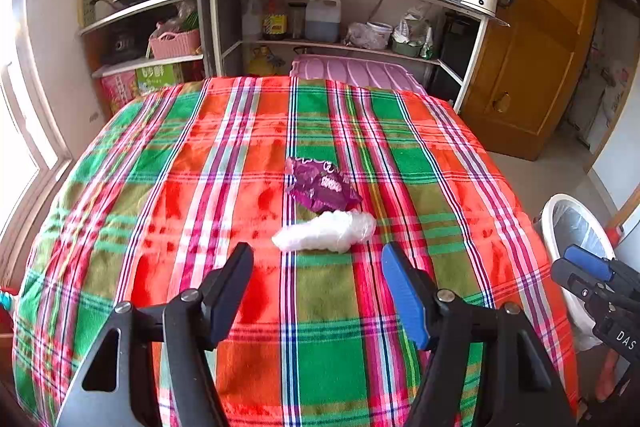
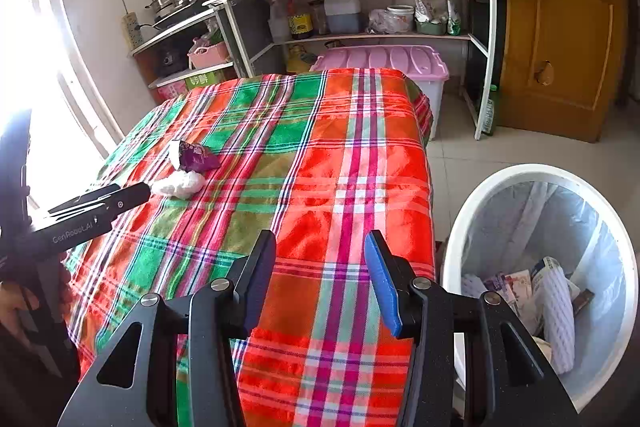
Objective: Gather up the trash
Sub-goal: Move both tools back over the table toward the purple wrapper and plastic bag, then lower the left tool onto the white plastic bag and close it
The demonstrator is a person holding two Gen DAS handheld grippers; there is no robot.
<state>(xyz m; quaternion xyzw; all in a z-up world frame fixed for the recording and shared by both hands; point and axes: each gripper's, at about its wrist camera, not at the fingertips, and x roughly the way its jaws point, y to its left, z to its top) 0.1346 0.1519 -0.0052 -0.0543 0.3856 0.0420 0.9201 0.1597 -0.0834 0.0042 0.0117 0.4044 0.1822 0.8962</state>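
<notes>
The left hand-held gripper [image 1: 318,257] gapes wide and empty, a white plastic wad [image 1: 326,235] just ahead of its fingertips on the tabletop [image 1: 160,155], a purple wrapper [image 1: 322,187] just beyond. The right hand-held gripper [image 2: 320,247] is open, empty, the trash bin [image 2: 520,175] to its right.

Wrapper [image 1: 322,185] on table [image 1: 160,187] just behind plastic wad [image 1: 326,231]; bin [image 2: 540,267] R of table.

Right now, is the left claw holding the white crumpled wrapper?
No. The left claw is open and empty, with the white wrapper lying on the tablecloth ahead of it.
</notes>
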